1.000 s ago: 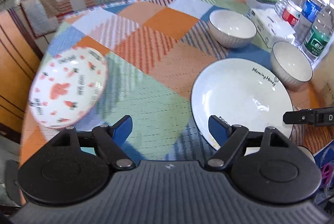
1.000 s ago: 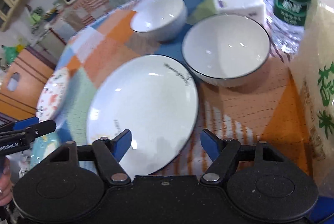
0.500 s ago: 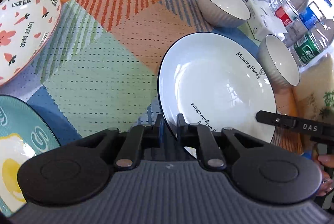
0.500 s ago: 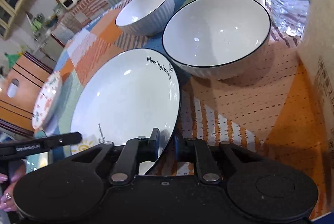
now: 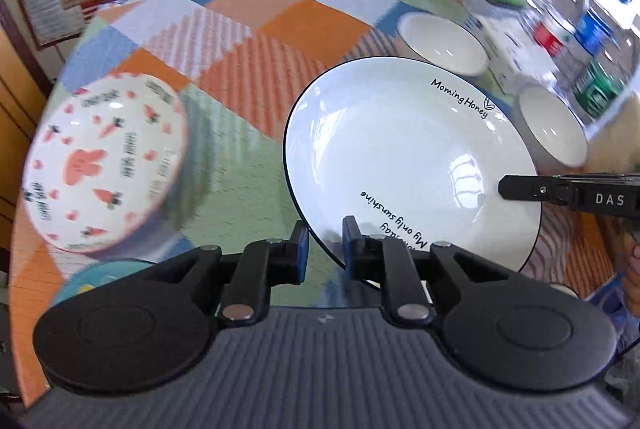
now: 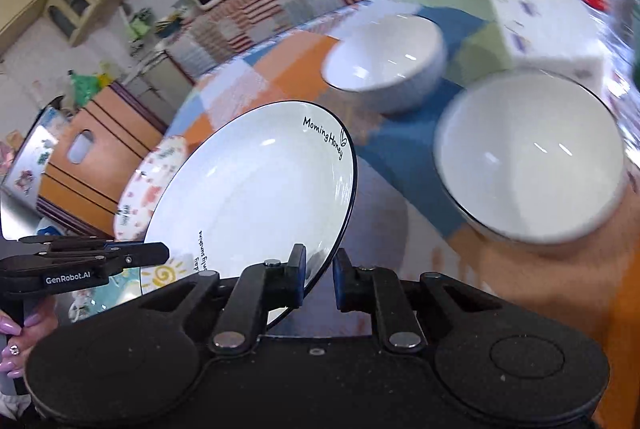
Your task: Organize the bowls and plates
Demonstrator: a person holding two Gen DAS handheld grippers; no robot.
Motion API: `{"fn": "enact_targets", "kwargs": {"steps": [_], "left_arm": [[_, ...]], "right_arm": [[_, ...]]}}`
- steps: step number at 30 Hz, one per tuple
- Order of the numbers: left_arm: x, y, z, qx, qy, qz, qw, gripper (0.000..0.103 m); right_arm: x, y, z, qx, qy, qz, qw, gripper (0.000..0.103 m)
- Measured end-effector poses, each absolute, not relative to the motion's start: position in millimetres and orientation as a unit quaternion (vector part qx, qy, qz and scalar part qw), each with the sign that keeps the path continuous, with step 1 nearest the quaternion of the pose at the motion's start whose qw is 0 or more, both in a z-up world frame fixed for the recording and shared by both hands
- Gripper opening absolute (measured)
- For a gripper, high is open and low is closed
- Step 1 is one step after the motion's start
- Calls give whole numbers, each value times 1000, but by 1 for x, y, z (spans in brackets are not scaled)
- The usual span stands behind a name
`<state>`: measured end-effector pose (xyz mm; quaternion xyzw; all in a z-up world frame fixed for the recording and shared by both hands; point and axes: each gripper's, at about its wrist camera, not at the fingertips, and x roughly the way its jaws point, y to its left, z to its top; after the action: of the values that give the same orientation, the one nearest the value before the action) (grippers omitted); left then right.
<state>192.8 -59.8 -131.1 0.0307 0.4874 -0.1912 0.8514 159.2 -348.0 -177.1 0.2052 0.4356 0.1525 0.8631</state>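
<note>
Carrying calls for level, matched hands. Left wrist view: left gripper pinches the near rim of the white plate, lifted off the patchwork tablecloth; carrot-print plate lies left. Right wrist view: right gripper clamps the plate edge. Black rim line, "Morning Honey" lettering, glossy, tilted.

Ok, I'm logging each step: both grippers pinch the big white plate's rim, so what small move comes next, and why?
Probably carry the white plate left toward the carrot plate. The left gripper and right gripper both clamp its rim, and it looks lifted off the tablecloth.
</note>
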Motion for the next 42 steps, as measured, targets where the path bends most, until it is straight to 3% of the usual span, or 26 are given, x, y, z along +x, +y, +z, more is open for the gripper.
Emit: {"fn": "enact_targets", "kwargs": {"steps": [13, 23, 31, 42], "left_arm": [[263, -39, -155, 28, 487, -137, 862, 16], [278, -49, -192, 37, 512, -122, 850, 17], [276, -44, -184, 14, 530, -128, 838, 23], [222, -32, -142, 38, 526, -169, 833, 30]], "right_arm": [[238, -308, -180, 143, 422, 187, 876, 19], [243, -297, -206, 132, 452, 156, 868, 21], [239, -290, -201, 87, 454, 151, 874, 27], [192, -278, -143, 35, 449, 181, 874, 32]]}}
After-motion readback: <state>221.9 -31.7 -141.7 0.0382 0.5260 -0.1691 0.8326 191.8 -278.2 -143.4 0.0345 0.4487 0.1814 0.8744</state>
